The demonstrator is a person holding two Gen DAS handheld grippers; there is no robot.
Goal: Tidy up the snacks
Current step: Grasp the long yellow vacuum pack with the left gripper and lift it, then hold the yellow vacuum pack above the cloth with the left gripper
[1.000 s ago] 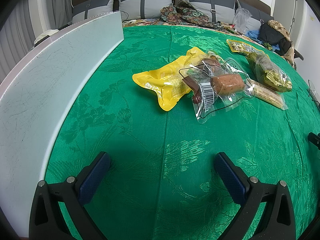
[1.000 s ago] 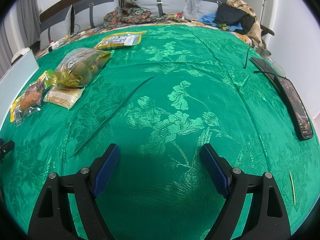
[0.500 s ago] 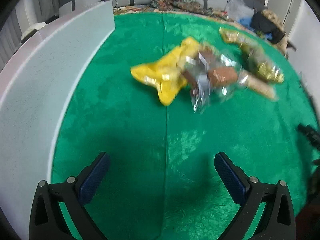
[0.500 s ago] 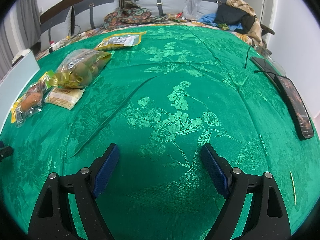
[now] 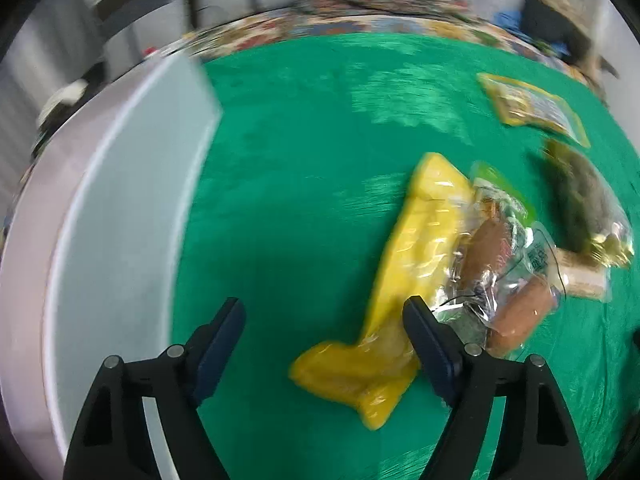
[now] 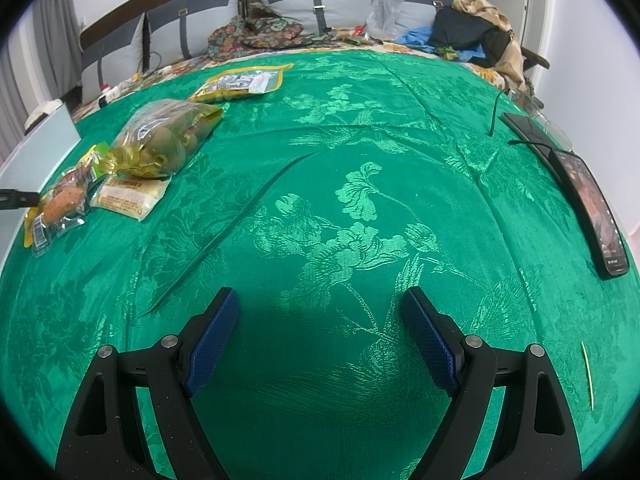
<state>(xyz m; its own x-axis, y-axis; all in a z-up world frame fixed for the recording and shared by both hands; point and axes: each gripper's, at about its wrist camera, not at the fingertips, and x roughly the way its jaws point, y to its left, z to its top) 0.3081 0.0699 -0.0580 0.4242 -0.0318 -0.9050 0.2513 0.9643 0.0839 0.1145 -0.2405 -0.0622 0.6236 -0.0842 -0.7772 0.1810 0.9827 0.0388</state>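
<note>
Left claw (image 5: 324,334) released, jaws just closing partway, yellow packet (image 5: 404,280) under right finger. Right claw (image 6: 320,330) released over green cloth (image 6: 360,128).

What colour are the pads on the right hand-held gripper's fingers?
Blue, with a fine textured surface, on black fingers. The right wrist view shows them best.

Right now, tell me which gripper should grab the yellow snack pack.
Left. The left gripper is open, its jaws just closing, with the yellow pack at its right finger. The right gripper hangs over bare green cloth.
</note>
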